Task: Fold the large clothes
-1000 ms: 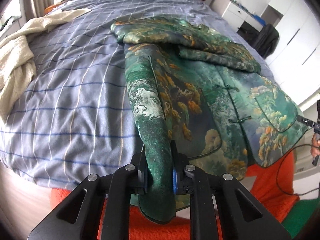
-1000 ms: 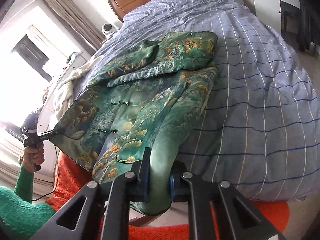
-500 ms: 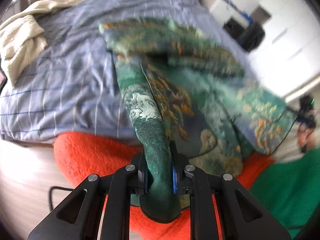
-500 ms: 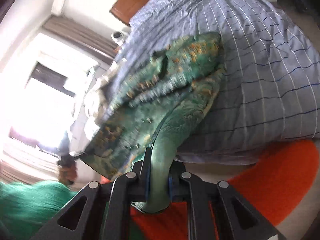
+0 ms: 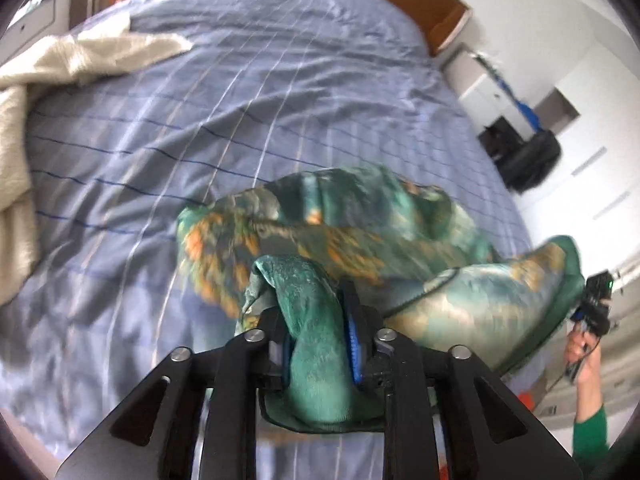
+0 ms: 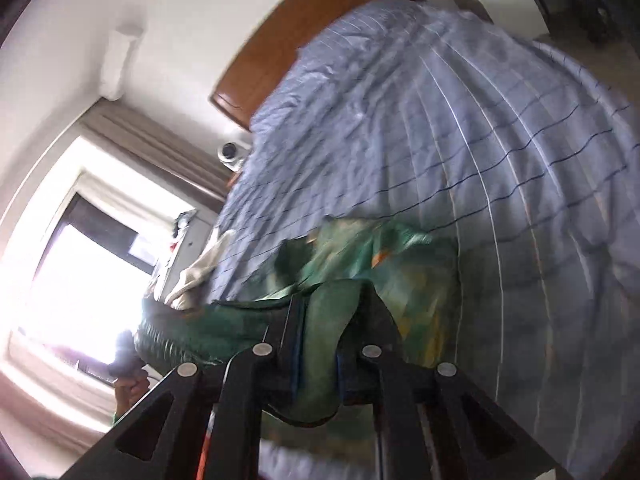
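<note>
Bed (image 5: 248,128) with blue checked cover, headboard beyond; green garment (image 5: 360,224) bunched just ahead of both grippers, blurred, print unreadable; left gripper (image 5: 318,344) opening, fabric between pads; right gripper (image 6: 320,344) clamped on a fold; cream blanket (image 5: 60,64) far left, cut off.

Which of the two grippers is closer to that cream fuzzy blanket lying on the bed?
Left. The left gripper has the cream blanket spread up-left; from the right gripper it lies beyond the green garment.

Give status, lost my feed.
Left gripper opening, green jacket hem between jaws. Right gripper shut on hem. Jacket bunched over blue bedspread. Nothing blocking.
</note>
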Tool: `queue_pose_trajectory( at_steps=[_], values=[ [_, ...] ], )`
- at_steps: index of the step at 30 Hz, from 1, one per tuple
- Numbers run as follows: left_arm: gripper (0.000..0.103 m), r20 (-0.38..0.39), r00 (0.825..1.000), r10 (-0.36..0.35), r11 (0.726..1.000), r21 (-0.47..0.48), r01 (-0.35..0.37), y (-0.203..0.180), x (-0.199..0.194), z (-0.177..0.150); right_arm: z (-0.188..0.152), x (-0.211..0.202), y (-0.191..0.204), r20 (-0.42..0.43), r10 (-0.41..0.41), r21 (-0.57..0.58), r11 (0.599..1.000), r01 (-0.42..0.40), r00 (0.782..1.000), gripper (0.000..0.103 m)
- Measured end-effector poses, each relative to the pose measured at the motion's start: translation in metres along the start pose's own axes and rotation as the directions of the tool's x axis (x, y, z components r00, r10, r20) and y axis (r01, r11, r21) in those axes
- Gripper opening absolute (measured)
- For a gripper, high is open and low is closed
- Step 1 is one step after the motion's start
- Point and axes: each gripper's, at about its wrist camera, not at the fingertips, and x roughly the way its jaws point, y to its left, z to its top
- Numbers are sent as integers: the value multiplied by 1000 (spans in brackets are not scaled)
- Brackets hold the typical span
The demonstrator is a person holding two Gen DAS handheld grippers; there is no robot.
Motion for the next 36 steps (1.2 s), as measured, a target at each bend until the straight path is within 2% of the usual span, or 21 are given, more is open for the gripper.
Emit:
queue_pose_trajectory(
  at_steps=[4,7,9,10,11,12,13,15,17,18,21,23,24,25,26,27,28,29,31,34,36],
  values=[
    [32,-32,999,30,997,-69,-32,12,42,10,9,59,-34,-14,-94,55,994,95,995,15],
    [44,-48,998,-29,992,-120,23,18,39,14,9,79,-60,-30,-94,175,980,98,995,22],
    [64,-28,994,-105,983,-156,100,24,24,17,10,77,-67,-6,-12,248,969,13,1000,50],
    [71,0,992,-130,978,-164,128,26,15,18,11,74,-65,10,25,263,964,-27,1000,58],
    [89,35,991,-127,978,-162,131,28,6,19,14,68,-63,31,60,271,960,-66,998,78],
    [101,78,992,-102,982,-151,113,30,-5,18,17,60,-60,53,76,267,960,-88,996,88],
    [101,116,989,-87,986,-133,102,31,-12,18,20,52,-57,74,78,256,962,-95,994,88],
    [101,115,988,-98,991,-78,107,33,-16,14,24,41,-49,84,62,214,974,-79,995,88],
    [101,73,991,-109,994,-15,110,31,-9,6,27,41,-36,42,-9,121,993,4,999,88],
    [101,60,993,-102,995,8,102,29,-4,3,26,47,-25,-1,-84,25,996,84,996,88],
    [100,48,999,-25,997,68,22,17,24,0,11,80,0,-86,-275,-244,938,248,957,88],
    [94,57,998,39,997,68,-43,6,46,6,7,106,9,-94,-385,-336,880,335,918,88],
    [73,58,997,57,996,66,-61,2,52,7,7,120,11,-90,-421,-350,862,367,902,88],
    [61,46,996,78,995,63,-81,-1,59,10,9,130,11,-84,-439,-334,858,390,895,87],
    [25,33,992,123,991,54,-124,-4,64,12,10,133,7,-80,-442,-317,861,398,894,71],
    [12,32,985,172,984,41,-173,-5,67,14,11,133,9,-64,-450,-304,859,412,891,29],
    [11,41,983,180,983,29,-181,-5,64,17,11,128,12,-35,-479,-313,839,445,877,12],
    [10,77,981,178,984,18,-180,-6,53,20,9,114,21,8,-497,-336,816,471,868,12],
    [9,150,972,179,983,16,-184,-10,34,26,13,101,41,78,-491,-381,790,481,868,12],
    [9,281,938,201,973,49,-224,-22,11,31,26,82,80,241,-471,-465,711,527,849,12],
    [10,333,910,249,956,65,-286,-27,15,32,39,84,87,283,-471,-458,699,549,836,12]
  ],
)
